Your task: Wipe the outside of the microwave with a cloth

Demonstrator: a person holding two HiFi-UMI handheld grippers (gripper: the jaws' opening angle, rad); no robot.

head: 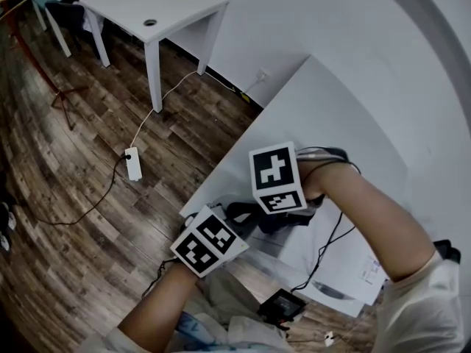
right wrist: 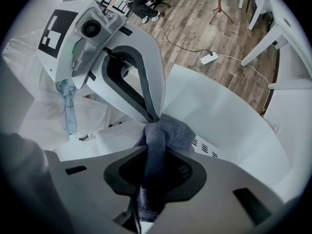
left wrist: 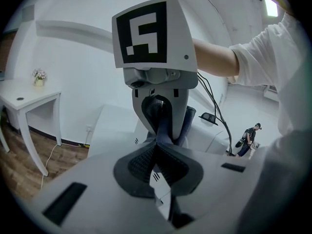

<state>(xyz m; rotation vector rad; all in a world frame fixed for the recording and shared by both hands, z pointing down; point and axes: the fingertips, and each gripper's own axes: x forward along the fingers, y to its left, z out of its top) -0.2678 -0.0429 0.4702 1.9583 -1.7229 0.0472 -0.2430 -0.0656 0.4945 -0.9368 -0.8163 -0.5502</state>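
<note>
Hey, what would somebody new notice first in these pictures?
The left gripper and right gripper meet at the head view's centre, both shut on one blue-grey cloth above a white microwave. A power strip lies on the wood floor, to the left.
</note>
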